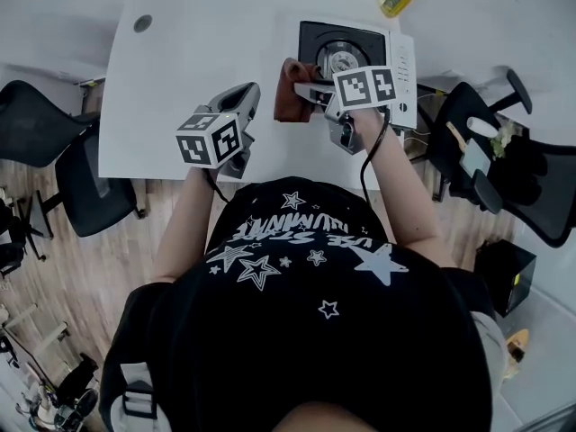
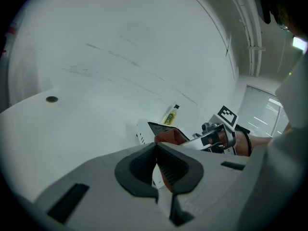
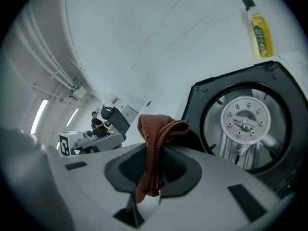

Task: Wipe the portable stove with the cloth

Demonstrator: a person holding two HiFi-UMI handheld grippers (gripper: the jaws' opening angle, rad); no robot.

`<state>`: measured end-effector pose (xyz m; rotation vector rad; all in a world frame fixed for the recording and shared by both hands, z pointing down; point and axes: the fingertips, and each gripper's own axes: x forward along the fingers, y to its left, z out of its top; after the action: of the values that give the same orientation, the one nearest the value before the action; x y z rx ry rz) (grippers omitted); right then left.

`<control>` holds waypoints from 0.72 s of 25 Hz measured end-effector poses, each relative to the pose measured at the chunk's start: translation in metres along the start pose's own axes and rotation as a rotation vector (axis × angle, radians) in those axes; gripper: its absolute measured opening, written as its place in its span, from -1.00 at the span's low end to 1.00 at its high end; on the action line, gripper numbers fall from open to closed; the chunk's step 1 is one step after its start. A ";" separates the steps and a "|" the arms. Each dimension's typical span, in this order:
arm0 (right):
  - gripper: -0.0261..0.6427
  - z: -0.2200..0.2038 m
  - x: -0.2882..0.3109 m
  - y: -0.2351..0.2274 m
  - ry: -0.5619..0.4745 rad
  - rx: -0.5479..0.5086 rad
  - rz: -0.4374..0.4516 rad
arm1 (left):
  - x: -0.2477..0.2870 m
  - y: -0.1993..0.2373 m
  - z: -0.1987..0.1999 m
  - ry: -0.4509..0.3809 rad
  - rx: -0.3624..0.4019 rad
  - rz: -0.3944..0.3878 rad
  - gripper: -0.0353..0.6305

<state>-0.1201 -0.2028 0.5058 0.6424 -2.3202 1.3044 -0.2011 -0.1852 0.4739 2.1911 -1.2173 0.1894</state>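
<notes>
Two grippers are noted over the white table point(image 1: 171, 52). The right gripper point(image 3: 156, 171) is clamped tight on a fold of the rust-brown cloth point(image 3: 156, 129), at the left edge of the portable stove point(image 1: 353, 45), upper centre of the head view. Contact between cloth and stove cannot be told. Wiping is judged barely begun. The cloth would best be lowered flat and drawn in overlapping strokes clear of the raised burner. The stove might be braced against sliding. The right forearm is stretched forward, jaws turned leftward. The left gripper point(image 2: 156, 170), closed on nothing, is raised left of the stove.
</notes>
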 end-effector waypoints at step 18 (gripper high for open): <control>-0.72 -0.002 -0.042 -0.035 -0.026 0.036 -0.035 | 0.036 -0.025 0.004 0.017 0.018 -0.039 -0.87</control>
<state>-0.0659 -0.2090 0.5080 0.7127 -2.3005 1.3319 -0.1610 -0.2039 0.4738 2.2227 -1.1665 0.2032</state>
